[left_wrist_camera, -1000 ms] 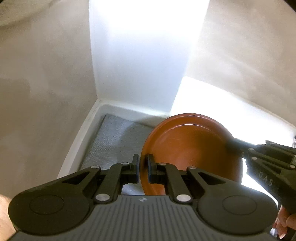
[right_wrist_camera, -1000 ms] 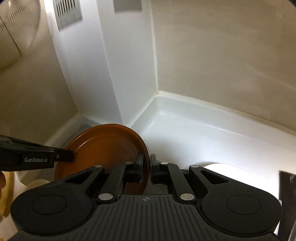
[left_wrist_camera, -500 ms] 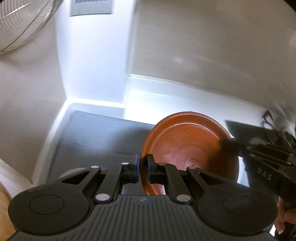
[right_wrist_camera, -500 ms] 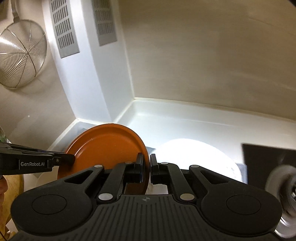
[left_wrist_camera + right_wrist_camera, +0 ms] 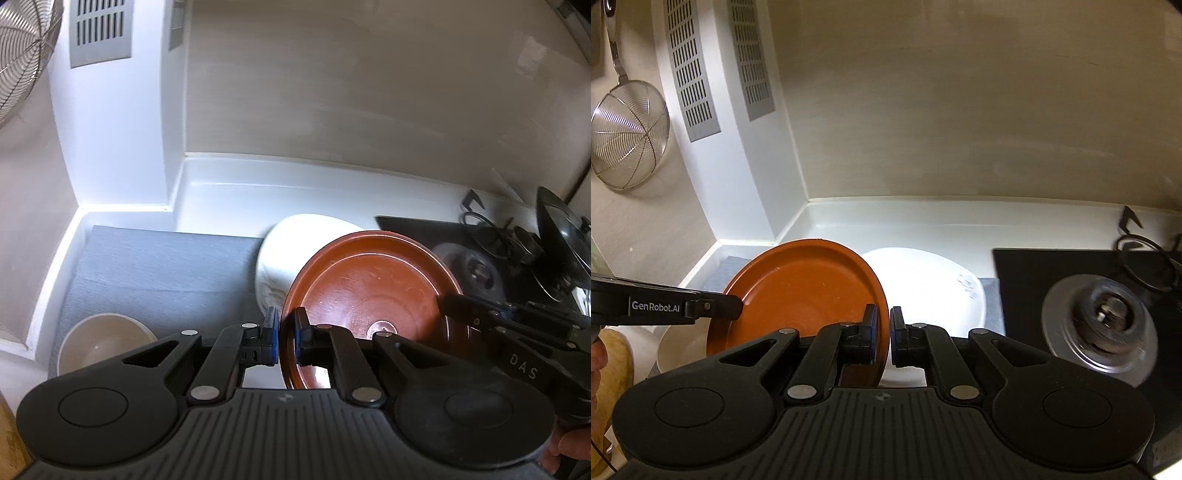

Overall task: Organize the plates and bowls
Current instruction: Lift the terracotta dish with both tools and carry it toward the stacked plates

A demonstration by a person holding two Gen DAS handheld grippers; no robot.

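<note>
A brown plate (image 5: 373, 291) is held in the air between both grippers. My left gripper (image 5: 286, 336) is shut on its left rim, and my right gripper (image 5: 884, 334) is shut on its right rim; the plate also shows in the right wrist view (image 5: 801, 291). A white plate (image 5: 280, 251) lies on the counter just behind and below the brown one, and also shows in the right wrist view (image 5: 934, 280). A beige bowl (image 5: 99, 339) sits on the grey mat (image 5: 155, 266) at the left.
A black gas hob (image 5: 1071, 280) with a metal burner (image 5: 1100, 325) is at the right. A dark pan lid (image 5: 557, 243) stands at the far right. A wire strainer (image 5: 628, 147) hangs on the left wall. White backsplash walls enclose the counter corner.
Both grippers have pulled back and risen with the brown plate. The white plate, the beige bowl and the hob have come into view.
</note>
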